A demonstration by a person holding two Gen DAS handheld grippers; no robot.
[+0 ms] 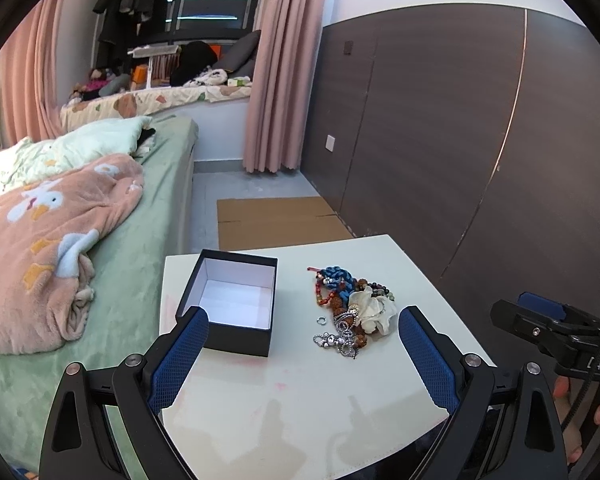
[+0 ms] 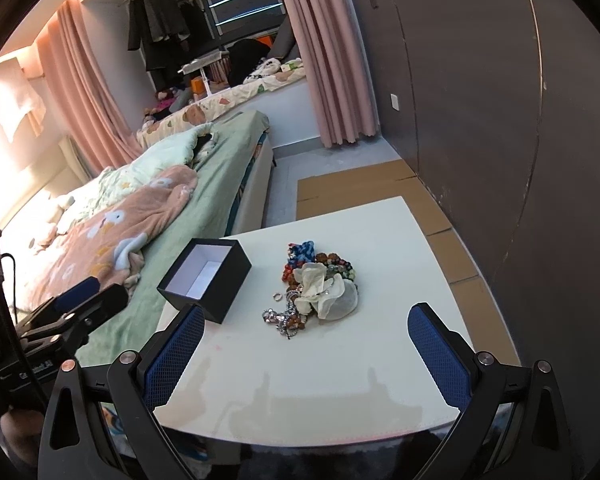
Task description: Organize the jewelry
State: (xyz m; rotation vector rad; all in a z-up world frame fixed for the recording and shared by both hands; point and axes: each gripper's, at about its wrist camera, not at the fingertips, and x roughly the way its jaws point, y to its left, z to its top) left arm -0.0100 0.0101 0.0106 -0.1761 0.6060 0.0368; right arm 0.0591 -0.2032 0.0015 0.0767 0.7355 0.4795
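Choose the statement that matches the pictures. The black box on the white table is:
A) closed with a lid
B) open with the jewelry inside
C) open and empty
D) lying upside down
C: the black box shows a bare white interior, while the jewelry pile lies beside it on the white table.

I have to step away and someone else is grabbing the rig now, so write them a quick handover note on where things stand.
Left hand-held gripper: open, holding nothing, hovering over the near part of the white table.
Right hand-held gripper: open, holding nothing, also above the near edge.
Black box: open, white inside, nothing in it, on the table's left side.
Jewelry pile: tangled beads, chains, white flower piece, right of the box; a small ring lies beside it.
Done: nothing packed yet.
Left: move every piece into the box.
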